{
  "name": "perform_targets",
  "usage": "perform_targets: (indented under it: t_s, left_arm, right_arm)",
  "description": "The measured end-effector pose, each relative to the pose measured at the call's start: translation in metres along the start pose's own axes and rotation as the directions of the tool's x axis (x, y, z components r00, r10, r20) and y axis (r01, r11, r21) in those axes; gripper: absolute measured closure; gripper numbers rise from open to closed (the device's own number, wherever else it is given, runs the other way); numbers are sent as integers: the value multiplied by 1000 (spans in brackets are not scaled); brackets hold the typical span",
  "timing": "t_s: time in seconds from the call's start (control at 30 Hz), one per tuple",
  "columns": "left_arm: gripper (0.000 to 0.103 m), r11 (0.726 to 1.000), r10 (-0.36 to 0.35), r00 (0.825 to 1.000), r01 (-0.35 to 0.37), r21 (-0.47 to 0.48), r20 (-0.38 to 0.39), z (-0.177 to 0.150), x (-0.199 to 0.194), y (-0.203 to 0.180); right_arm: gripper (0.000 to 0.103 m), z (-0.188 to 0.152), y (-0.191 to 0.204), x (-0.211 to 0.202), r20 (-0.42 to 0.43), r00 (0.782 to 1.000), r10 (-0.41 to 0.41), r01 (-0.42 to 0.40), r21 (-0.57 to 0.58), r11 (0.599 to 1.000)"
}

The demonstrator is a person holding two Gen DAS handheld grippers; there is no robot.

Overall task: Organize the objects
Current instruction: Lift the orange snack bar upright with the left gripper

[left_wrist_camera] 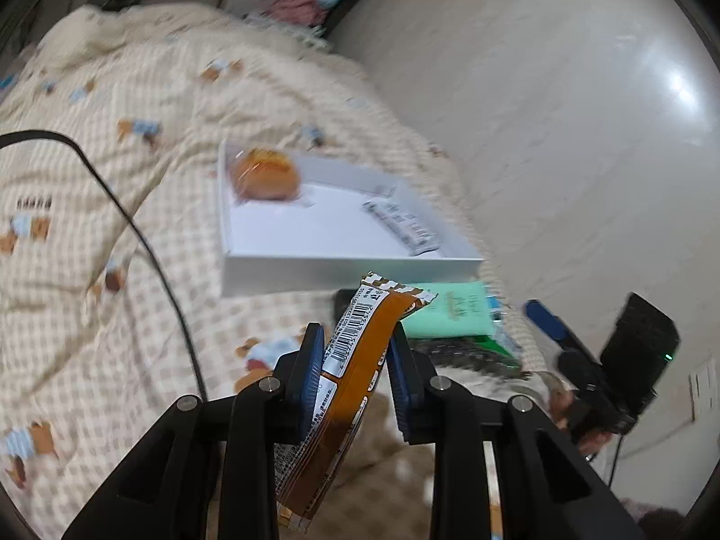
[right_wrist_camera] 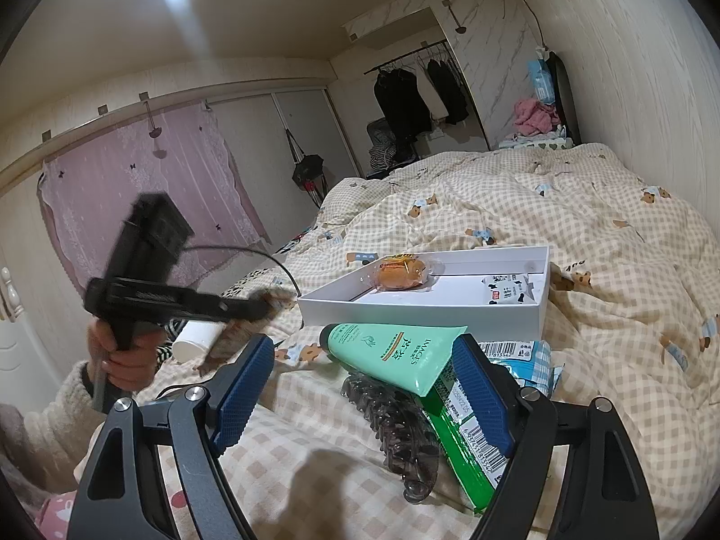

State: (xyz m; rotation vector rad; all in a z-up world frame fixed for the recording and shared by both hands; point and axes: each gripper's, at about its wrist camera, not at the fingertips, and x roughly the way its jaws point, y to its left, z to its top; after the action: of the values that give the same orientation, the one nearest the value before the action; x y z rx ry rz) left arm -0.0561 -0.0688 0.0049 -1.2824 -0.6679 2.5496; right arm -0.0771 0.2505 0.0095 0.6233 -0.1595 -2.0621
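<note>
My left gripper (left_wrist_camera: 355, 342) is shut on an orange-brown snack packet (left_wrist_camera: 360, 351) with a barcode, which stands tilted between the blue pads above the checked quilt. Ahead lies a white box (left_wrist_camera: 342, 274) holding a wrapped bun (left_wrist_camera: 265, 175) and a white packet (left_wrist_camera: 402, 220). My right gripper (right_wrist_camera: 360, 387) stands open over a green tube (right_wrist_camera: 391, 351), a dark hair claw (right_wrist_camera: 396, 423) and a green packet (right_wrist_camera: 459, 441), its pads pressing on none of them. In the right wrist view the white box (right_wrist_camera: 418, 310) sits just beyond the tube, and the left gripper (right_wrist_camera: 252, 310) appears blurred at the left.
A blue-and-white packet (right_wrist_camera: 526, 360) lies under the tube's far end. A white bottle (right_wrist_camera: 198, 339) rests near the person's hand (right_wrist_camera: 121, 360). A black cable (left_wrist_camera: 148, 243) crosses the quilt. The wall (left_wrist_camera: 540, 90) runs along the bed's side.
</note>
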Motion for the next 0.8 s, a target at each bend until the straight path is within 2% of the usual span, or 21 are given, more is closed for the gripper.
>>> perform_targets:
  t_s: [0.03,0.1,0.17,0.33,0.43,0.5,0.57,0.7,0.8]
  left_arm:
    - [73,999,30,1000,-30,-17,-3,-2,3,4]
    - [73,989,145,989,-145,-37,-19,-5,11,9]
    - [73,986,164,986,-164,-28,-27,-7,15,10]
    - [73,989,145,987,-144,20,-64,-8,18,6]
    - [66,991,117,990,-112,71,-76,-6,16,2]
    - [49,992,89,993,-80,102,-80,-5,13,1]
    - [44,989,71,994,-60,136,-80,-6,11,2]
    - [43,975,100,992,-82,207,-79,-10,10,5]
    - [42,974,67,990,-39,224,-121,-13,16,13]
  right_arm:
    - [21,1,-2,0,0,1000,0,0,0,1000]
    - [21,1,-2,0,0,1000,1,-1,0,1000]
    - [21,1,-2,0,0,1000,1,-1,0,1000]
    - [21,1,-2,0,0,1000,2,-2,2,1000]
    - [21,2,-2,0,1,1000,3,-3,3,1000]
    - [21,2,-1,0,1,1000,3,-3,3,1000]
    - [21,2,-2,0,1,1000,3,-3,4,1000]
    - [21,2,-2,0,0,1000,3,-3,4,1000]
    - [21,2,-2,-1,2,1000,4,-4,5,1000]
